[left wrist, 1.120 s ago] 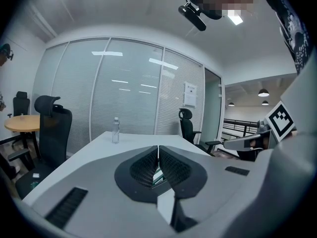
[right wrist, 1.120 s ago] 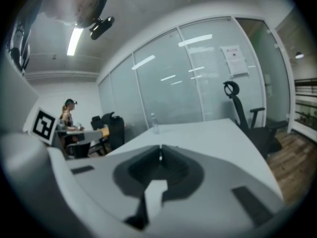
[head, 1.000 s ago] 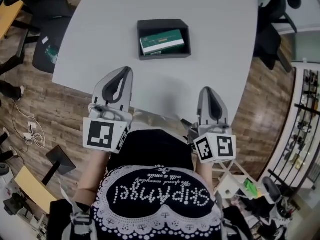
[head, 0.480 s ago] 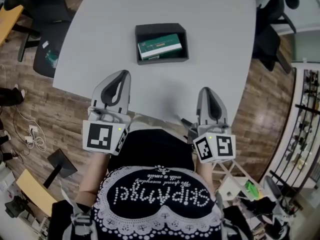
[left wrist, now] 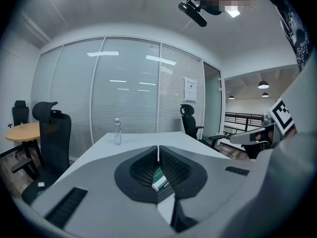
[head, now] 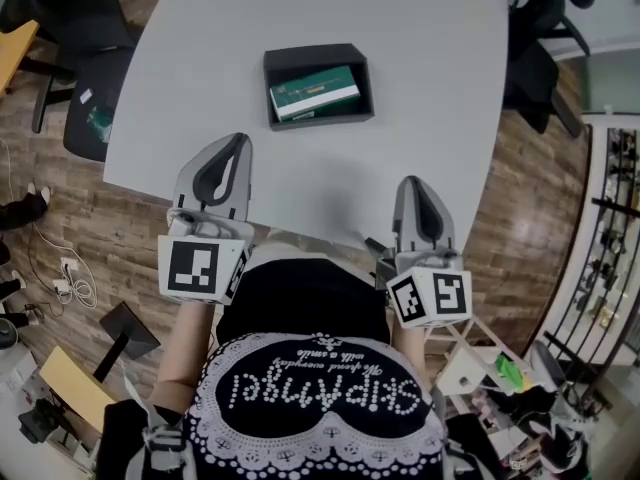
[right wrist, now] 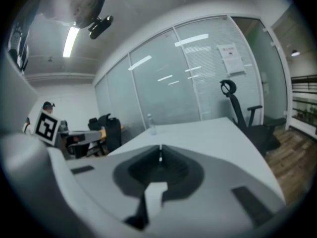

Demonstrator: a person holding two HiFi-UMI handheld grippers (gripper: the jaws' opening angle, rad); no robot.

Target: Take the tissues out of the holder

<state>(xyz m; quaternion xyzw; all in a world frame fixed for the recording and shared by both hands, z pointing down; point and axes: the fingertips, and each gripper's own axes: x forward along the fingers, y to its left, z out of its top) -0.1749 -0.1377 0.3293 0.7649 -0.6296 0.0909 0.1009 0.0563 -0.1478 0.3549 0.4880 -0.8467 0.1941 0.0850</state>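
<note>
A dark rectangular holder (head: 300, 60) sits on the white table (head: 430, 58), with a green and white tissue pack (head: 316, 92) lying inside it. My left gripper (head: 238, 141) is shut and empty, hovering over the table's near edge, short of the holder and a little to its left. In the left gripper view its jaws (left wrist: 158, 150) meet, and the tissue pack (left wrist: 159, 178) shows just beyond them. My right gripper (head: 414, 181) is also shut and empty, near the front edge to the right of the holder; in the right gripper view its tips (right wrist: 160, 152) touch.
A clear water bottle (left wrist: 117, 132) stands at the table's far end. Black office chairs (head: 95, 88) (head: 535, 73) flank the table on both sides. Glass partition walls (left wrist: 124, 93) lie beyond. The floor is wood, with cables at the left (head: 62, 268).
The left gripper has drifted slightly to the left. The holder sits a little lower and further left in the head view. Both grippers stay shut.
</note>
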